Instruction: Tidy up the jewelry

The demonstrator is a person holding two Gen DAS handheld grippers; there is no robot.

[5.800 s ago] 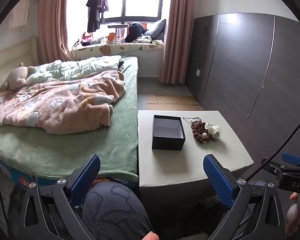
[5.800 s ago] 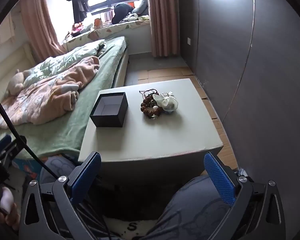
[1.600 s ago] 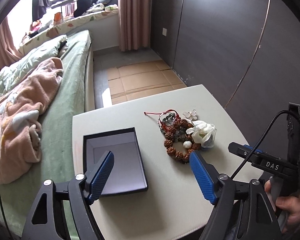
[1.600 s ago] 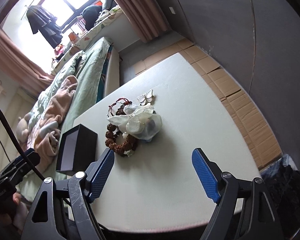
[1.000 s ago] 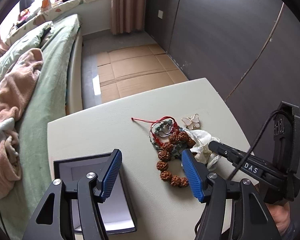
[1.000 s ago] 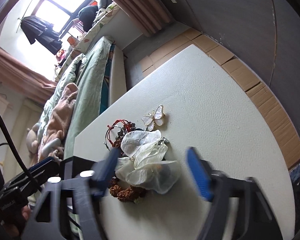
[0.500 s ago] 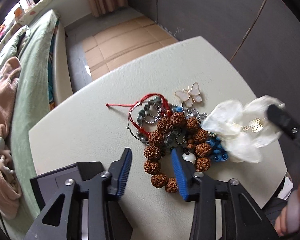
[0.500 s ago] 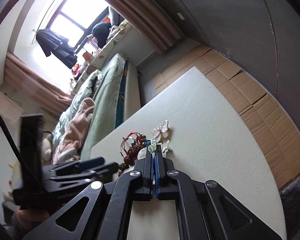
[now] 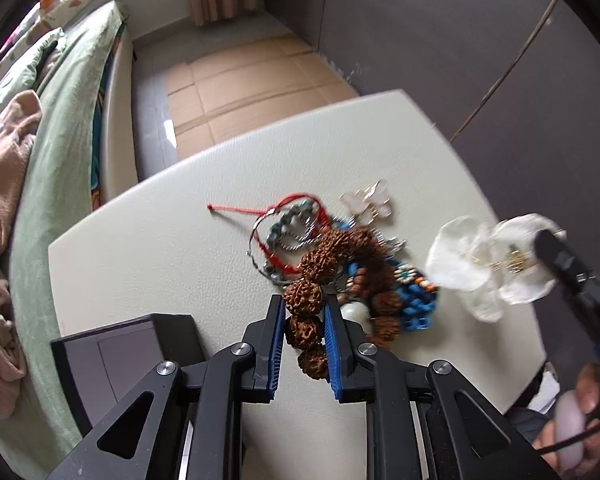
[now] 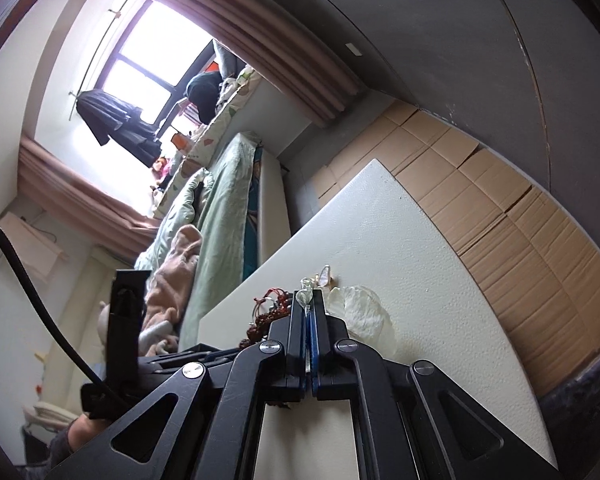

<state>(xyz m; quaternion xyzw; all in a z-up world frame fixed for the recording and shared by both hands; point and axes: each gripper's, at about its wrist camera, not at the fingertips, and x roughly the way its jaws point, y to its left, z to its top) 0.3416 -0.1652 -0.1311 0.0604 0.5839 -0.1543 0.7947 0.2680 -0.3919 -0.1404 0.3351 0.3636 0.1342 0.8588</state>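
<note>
The left gripper (image 9: 302,330) fingers clamp the knobbly bead bracelet (image 9: 320,276), stiff but tangle-prone; the right gripper (image 10: 309,312) fingers pinch the flimsy white flower clip (image 9: 488,264).

Green-sheeted bed (image 9: 72,92) with pink blanket (image 9: 4,152), cardboard-covered floor (image 9: 256,76), curtained window (image 10: 140,48).

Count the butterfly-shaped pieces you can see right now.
2: a small butterfly charm on the table beyond the pile; a large white one held by the right claw.
</note>
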